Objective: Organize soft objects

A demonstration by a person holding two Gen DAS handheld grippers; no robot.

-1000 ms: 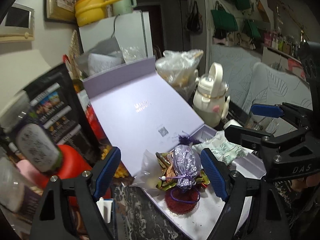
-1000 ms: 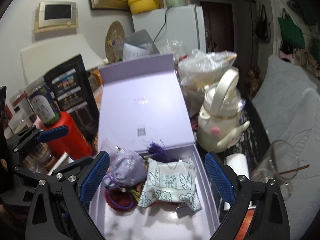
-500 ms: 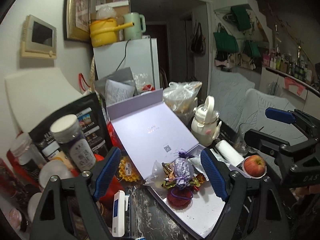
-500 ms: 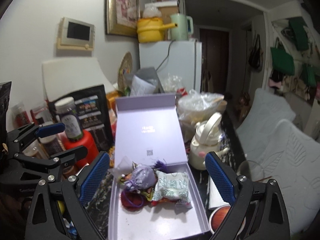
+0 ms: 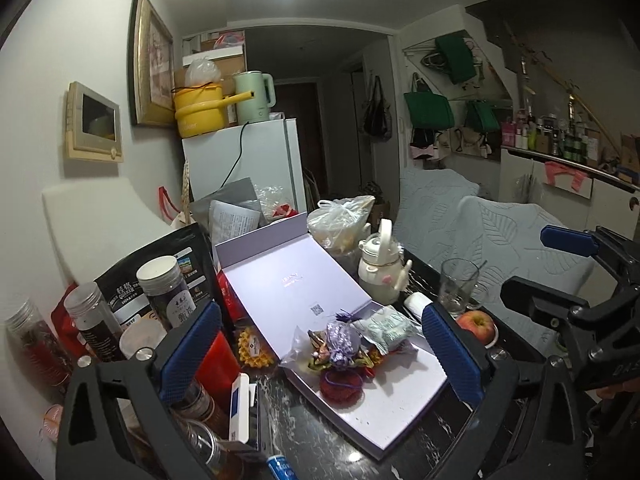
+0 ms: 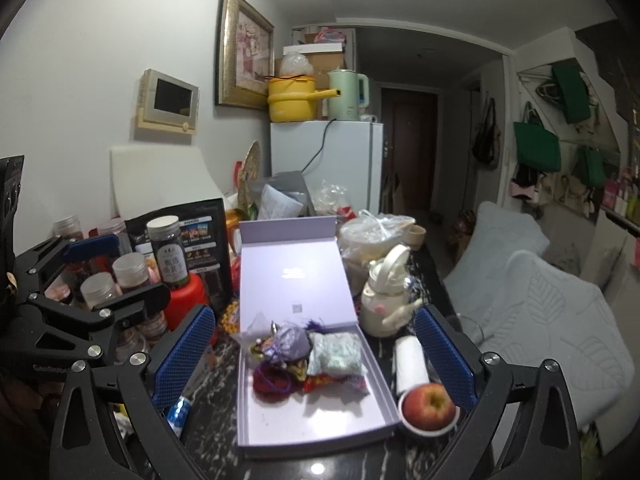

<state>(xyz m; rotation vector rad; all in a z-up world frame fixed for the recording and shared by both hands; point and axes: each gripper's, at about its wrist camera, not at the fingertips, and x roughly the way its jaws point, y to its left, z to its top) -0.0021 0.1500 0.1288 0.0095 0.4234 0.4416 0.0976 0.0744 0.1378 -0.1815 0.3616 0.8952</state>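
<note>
An open lilac box [image 6: 312, 416] lies on the dark marble table, its lid [image 5: 288, 276] tipped back. In it sit a lilac drawstring sachet [image 5: 342, 342] [image 6: 290, 340], a white-and-green soft packet [image 5: 384, 328] [image 6: 336, 354], a dark red pouch with a purple cord [image 5: 340, 386] [image 6: 272, 380] and some crumpled wrappers. My left gripper [image 5: 320, 310] hangs above and short of the box, its jaws opening with nothing between them. My right gripper [image 6: 314, 314] is also back from the box, its jaws opening wide and empty.
An apple [image 6: 428, 400] in a small dish, a white roll [image 6: 408, 364], a cream bottle [image 6: 386, 296] and a glass [image 5: 458, 286] stand right of the box. Jars [image 6: 168, 256], a red canister [image 6: 188, 304] and a black bag crowd the left. A grey sofa [image 6: 540, 320] lies right.
Both grippers have pulled back and risen from the box, which now looks smaller and farther. The left jaws stand a little wider. The soft things stayed in the box.
</note>
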